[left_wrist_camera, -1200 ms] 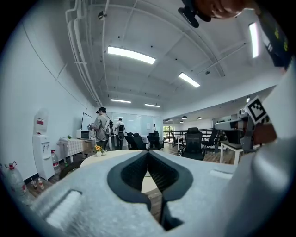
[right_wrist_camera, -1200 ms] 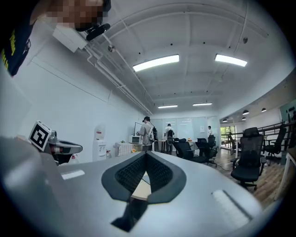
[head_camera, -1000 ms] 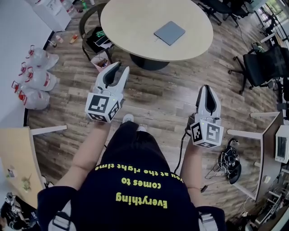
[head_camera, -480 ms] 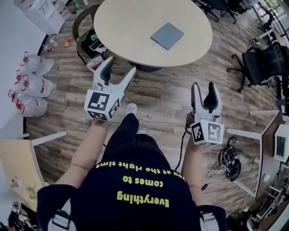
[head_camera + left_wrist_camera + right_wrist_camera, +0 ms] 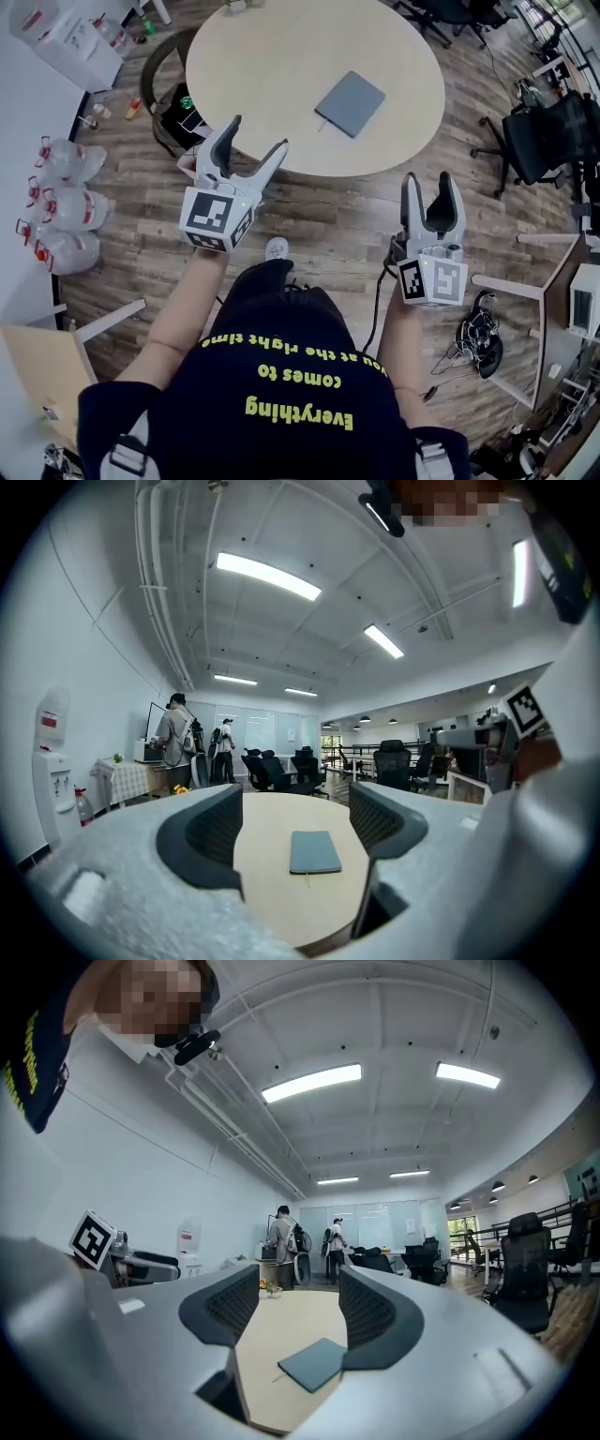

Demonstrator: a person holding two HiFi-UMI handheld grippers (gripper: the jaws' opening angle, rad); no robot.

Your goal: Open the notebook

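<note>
Head view: you stand on the wooden floor (image 5: 319,220), short of the round tabletop (image 5: 272,56), with both grippers held level toward it.
Notebook: the grey notebook (image 5: 351,103) lies flat and closed on the tabletop's right half, set back from the near rim.
Left gripper (image 5: 257,134): released. Its jaws have just been opening and nothing is between them. The notebook shows through the gap, well apart.
Right gripper (image 5: 428,180): also released, jaws just opened, empty, and over the floor short of the rim.
Progress: no part of the opening is done and the cover is still shut. You have yet to close in, reach the notebook and lift the cover.
Edges: you must reach across the near rim. The left gripper's tips are already level with it.
Room: the planks ahead are bare. A black office chair (image 5: 548,136) stands well apart on your right, and a tucked chair (image 5: 159,66) sits at the tabletop's left. Nothing crowds the notebook.
</note>
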